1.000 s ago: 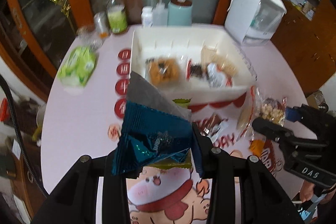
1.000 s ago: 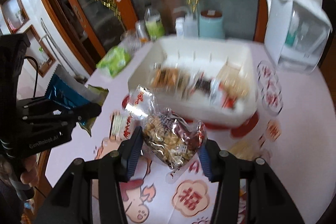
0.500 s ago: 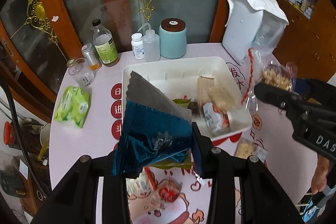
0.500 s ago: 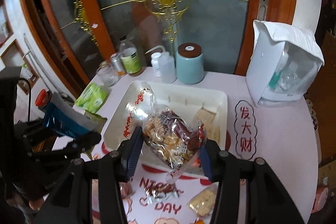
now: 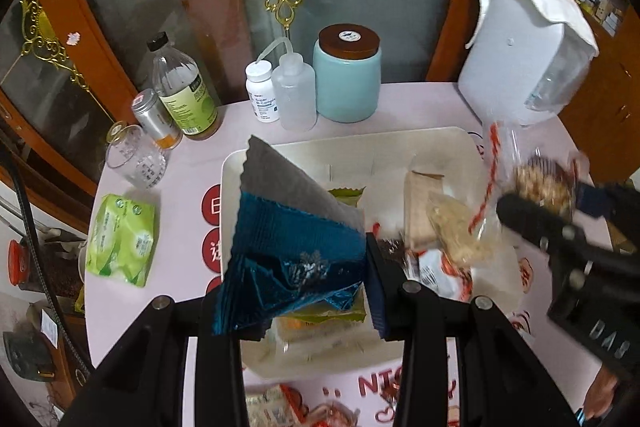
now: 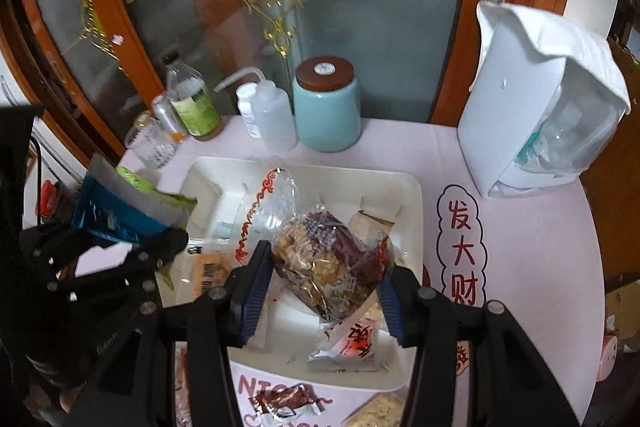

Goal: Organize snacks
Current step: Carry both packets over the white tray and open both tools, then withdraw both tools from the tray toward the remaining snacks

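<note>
My left gripper [image 5: 298, 281] is shut on a blue foil snack packet [image 5: 288, 251] and holds it above the left part of the white divided tray [image 5: 448, 141]. My right gripper [image 6: 320, 291] is shut on a clear bag of mixed nut snacks [image 6: 324, 259] above the tray's middle [image 6: 408, 187]. The tray holds several wrapped snacks [image 5: 448, 227]. The right gripper with its bag shows in the left wrist view [image 5: 540, 187]; the left gripper with the blue packet shows in the right wrist view [image 6: 116, 217].
At the table's back stand a teal jar [image 5: 346, 75], a squeeze bottle [image 5: 296, 95], a pill bottle [image 5: 262, 91], a green-label bottle [image 5: 184, 95] and a glass [image 5: 136, 157]. A white appliance [image 5: 520, 55] is back right, green wipes [image 5: 120, 241] left. Loose snacks [image 6: 286, 403] lie before the tray.
Both grippers have moved forward with their packets and now hang over the tray; a second ago they were low over the table in front of it.
</note>
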A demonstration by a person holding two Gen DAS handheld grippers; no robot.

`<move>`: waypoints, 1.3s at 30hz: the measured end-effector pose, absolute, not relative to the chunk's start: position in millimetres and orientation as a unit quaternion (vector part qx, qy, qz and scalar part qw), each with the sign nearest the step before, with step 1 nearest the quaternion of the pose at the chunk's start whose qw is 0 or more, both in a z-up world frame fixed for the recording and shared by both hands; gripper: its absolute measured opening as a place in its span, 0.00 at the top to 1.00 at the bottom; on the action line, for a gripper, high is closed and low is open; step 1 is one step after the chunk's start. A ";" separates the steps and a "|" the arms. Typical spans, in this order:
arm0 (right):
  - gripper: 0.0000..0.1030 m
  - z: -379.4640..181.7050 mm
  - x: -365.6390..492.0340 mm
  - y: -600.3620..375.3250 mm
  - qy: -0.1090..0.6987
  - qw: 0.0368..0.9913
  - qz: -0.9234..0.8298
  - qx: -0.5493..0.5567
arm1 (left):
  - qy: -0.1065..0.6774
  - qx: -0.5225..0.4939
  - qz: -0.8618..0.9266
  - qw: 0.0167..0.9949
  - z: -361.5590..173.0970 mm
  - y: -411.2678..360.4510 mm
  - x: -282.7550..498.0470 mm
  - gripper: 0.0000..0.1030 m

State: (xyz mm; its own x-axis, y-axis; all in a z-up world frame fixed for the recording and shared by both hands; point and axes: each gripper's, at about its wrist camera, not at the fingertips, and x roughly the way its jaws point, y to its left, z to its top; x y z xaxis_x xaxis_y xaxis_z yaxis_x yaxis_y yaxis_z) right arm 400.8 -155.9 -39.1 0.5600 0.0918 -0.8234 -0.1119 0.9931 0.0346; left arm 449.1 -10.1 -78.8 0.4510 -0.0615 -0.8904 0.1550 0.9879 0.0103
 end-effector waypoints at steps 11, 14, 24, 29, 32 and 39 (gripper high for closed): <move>0.50 -77.0 436.3 -150.5 0.472 0.881 0.036 -0.021 | 0.527 0.039 -0.051 0.847 -125.7 -13.8 502.1 0.64; 0.50 -88.4 441.8 -146.1 0.476 0.878 0.036 -0.028 | 0.525 0.031 -0.047 0.849 -132.0 -13.3 509.7 0.44; 0.31 -101.7 448.7 -164.0 0.464 0.885 0.024 -0.003 | 0.527 0.047 -0.016 0.848 -146.9 -2.4 516.6 0.00; 0.31 -102.5 444.7 -163.5 0.465 0.885 0.022 -0.005 | 0.529 0.045 -0.019 0.847 -147.1 0.6 510.0 0.00; 0.31 -99.9 439.2 -162.1 0.465 0.885 0.028 -0.004 | 0.526 0.050 -0.016 0.849 -142.6 0.1 502.4 0.00; 0.31 -86.1 417.4 -161.2 0.464 0.885 0.041 0.001 | 0.523 0.050 -0.013 0.851 -123.4 7.0 475.7 0.00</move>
